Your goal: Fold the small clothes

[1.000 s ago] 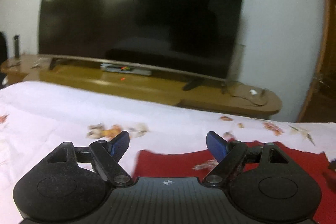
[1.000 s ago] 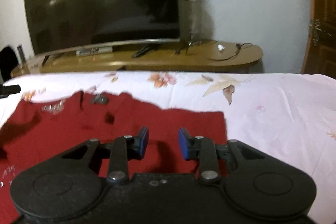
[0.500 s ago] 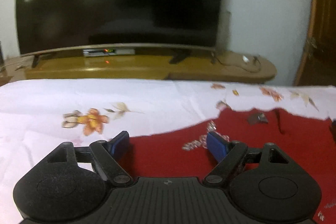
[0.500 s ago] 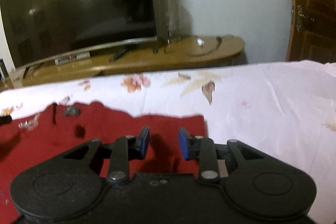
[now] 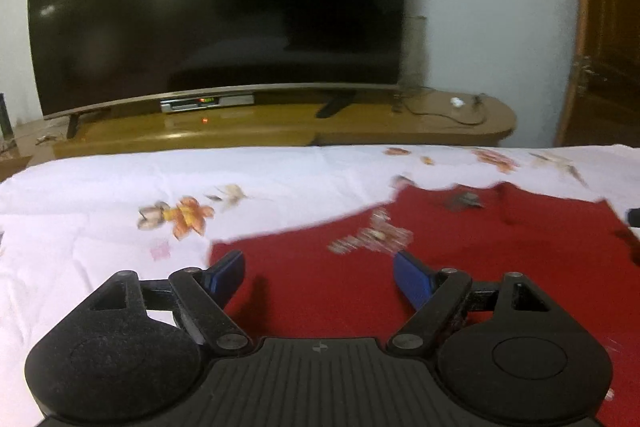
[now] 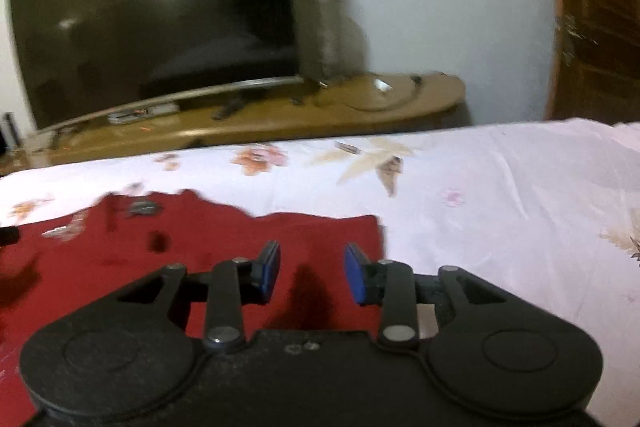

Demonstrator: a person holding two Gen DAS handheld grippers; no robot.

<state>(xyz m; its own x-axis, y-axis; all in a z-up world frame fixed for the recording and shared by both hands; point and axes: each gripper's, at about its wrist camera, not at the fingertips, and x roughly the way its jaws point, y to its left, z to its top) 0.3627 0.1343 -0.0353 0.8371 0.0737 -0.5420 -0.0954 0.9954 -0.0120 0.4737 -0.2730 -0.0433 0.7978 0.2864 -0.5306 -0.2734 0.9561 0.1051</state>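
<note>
Left wrist view puts our left gripper [image 5: 318, 273] wide open over the red garment [image 5: 460, 267] lying flat on the bed [image 5: 80, 227] at lower right. Our right gripper [image 6: 312, 273], its jaws just opening and empty, sits by the cloth's right corner — we could pinch the sheet too.

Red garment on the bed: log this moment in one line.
red garment: flat on sheet | left gripper: open, empty | right gripper: opening, empty, above garment corner
</note>
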